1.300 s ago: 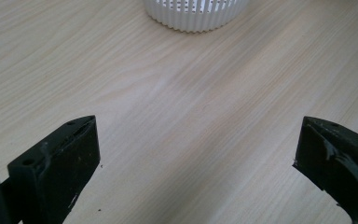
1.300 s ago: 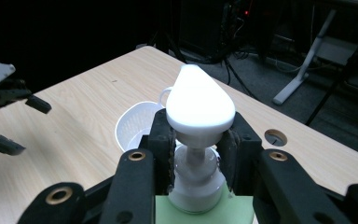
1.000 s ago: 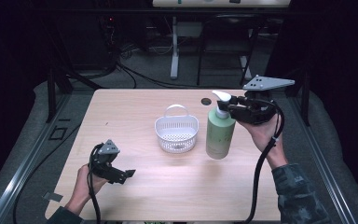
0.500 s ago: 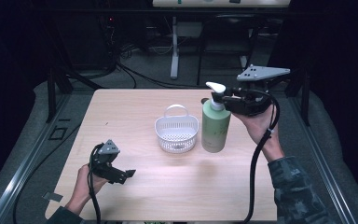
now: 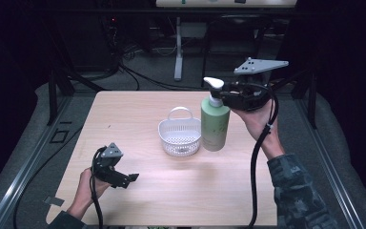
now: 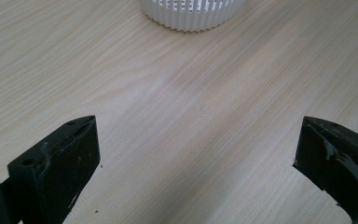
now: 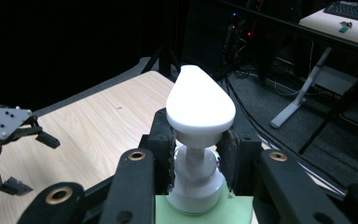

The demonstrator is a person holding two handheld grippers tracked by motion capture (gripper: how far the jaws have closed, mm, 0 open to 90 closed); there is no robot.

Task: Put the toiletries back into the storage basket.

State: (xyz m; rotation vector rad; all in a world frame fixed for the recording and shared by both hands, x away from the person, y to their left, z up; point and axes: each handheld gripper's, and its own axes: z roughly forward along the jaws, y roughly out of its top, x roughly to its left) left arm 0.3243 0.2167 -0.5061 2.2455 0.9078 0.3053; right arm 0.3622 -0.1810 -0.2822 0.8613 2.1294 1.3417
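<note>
Bottle [image 5: 215,128], green with a white pump, hangs above the counter [image 5: 138,114] at about 3 o'clock from the white basket [image 5: 179,138], just beside it. Right claw [image 5: 225,97] is clamped on the bottle's white neck under the pump head. Left claw [image 5: 132,178], at 7 o'clock from the basket near the counter's front edge, has its jaws wide apart over bare wood.

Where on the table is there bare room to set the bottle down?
Bare wood lies left of the basket, and along the near edge between left gripper and right forearm. The middle is crowded: bottle, held by right gripper, hangs beside the basket.
</note>
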